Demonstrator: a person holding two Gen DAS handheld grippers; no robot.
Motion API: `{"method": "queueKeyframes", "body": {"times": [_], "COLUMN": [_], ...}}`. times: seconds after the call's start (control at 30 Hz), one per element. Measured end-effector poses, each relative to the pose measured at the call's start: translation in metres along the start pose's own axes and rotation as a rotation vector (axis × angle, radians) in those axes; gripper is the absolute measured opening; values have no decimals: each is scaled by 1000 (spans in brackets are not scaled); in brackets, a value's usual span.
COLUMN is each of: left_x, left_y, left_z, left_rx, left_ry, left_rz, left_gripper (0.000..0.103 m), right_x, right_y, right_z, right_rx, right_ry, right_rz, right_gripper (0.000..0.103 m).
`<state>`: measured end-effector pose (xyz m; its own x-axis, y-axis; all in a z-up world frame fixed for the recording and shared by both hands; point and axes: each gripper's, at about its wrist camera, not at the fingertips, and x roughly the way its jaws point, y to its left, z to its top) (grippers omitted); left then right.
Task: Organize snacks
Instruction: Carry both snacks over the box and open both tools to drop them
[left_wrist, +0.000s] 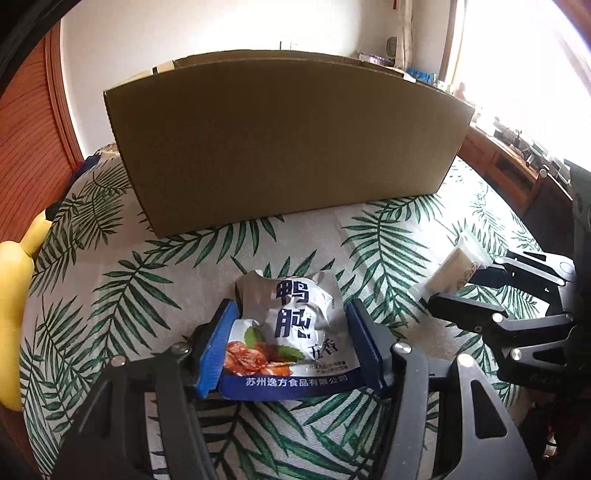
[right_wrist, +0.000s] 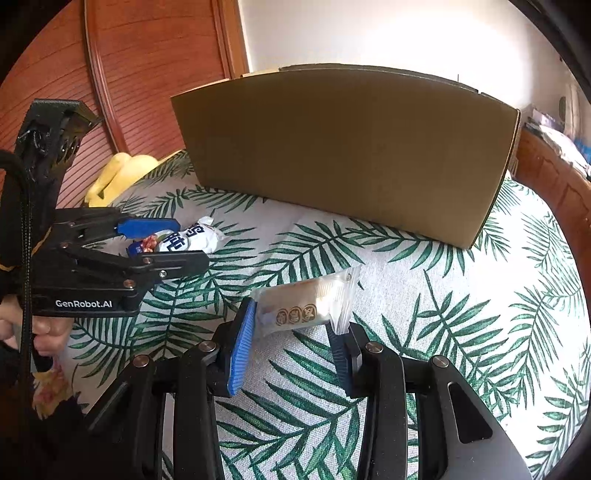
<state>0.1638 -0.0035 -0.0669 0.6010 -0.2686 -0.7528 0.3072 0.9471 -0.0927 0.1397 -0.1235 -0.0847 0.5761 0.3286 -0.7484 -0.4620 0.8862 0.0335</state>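
Observation:
A silver and blue snack packet (left_wrist: 291, 332) with Chinese lettering sits between the blue pads of my left gripper (left_wrist: 291, 343), which is shut on it just above the leaf-print cloth. It also shows in the right wrist view (right_wrist: 184, 238). My right gripper (right_wrist: 295, 339) is shut on a clear-wrapped pale pastry packet (right_wrist: 306, 306), seen in the left wrist view (left_wrist: 452, 273) at the right. A large brown cardboard box (left_wrist: 280, 147) stands behind both, its open top above my view.
The table wears a white cloth with green leaves (right_wrist: 461, 314). A yellow plush toy (left_wrist: 14, 258) lies at the left edge, also in the right wrist view (right_wrist: 118, 173). A wooden panelled wall (right_wrist: 147, 74) is behind, and a wooden cabinet (left_wrist: 509, 166) at the right.

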Motion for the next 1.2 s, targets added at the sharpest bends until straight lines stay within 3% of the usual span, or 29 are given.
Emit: {"method": "queueKeyframes", "body": {"times": [0.3,0.77,1.2], "left_x": [-24,-45,-68], "left_y": [4,6,17], "left_z": [6,29,75], "left_rx": [-54,-54,-46], "left_ry": [-92,-178,-293], "left_rz": [-3,-27,-79], "left_gripper": [59,60,60], "right_x": [-7,-22,-59], "right_y": [-1,-8,-13], "right_z": [-2,-2,48], "right_rx": [0,19,-39], "right_ry": [-28,-87,-166], "right_rz": [-6,-15,-74], "right_gripper": [38,38,38]}}
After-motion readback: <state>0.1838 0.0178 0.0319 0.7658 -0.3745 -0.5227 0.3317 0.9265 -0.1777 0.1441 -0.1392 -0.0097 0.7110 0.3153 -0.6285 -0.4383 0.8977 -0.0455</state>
